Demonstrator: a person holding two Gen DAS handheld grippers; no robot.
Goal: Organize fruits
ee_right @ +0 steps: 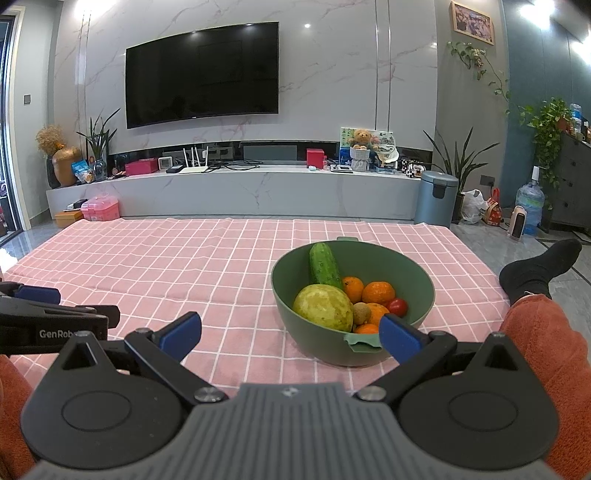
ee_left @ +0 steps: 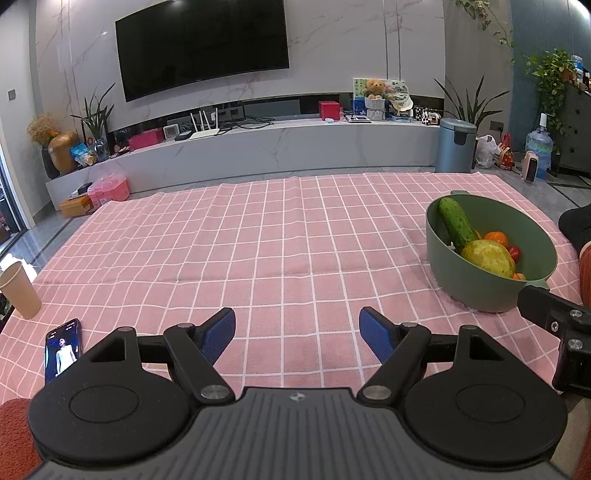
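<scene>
Both my grippers, left gripper (ee_left: 297,334) and right gripper (ee_right: 290,334), hang with fingers apart, empty; green bowl (ee_right: 413,275) of fruit sits just ahead of the right; I should approach the guava (ee_right: 323,307) from above, closing gently.

Living room: pale marble-veined wall (ee_right: 332,74) carrying a large dark curved television (ee_right: 201,74), with a long low marble console (ee_right: 236,192) beneath it holding a white router (ee_right: 194,164), red and pink boxes, a teddy bear (ee_right: 360,142) and small clutter. Grey glossy tiled floor (ee_right: 480,236), a gold vase (ee_right: 65,164) with dried flowers and leafy plants at the left end, a blue-grey pedal bin (ee_right: 437,197), a water jug (ee_right: 529,206) and a dark drawer cabinet (ee_right: 574,177) at the right by a blue wall with trailing vines. Ceiling spotlights reflect off the marble, a framed picture (ee_right: 472,22) hangs high right, and a glass door edge shows far left.
</scene>
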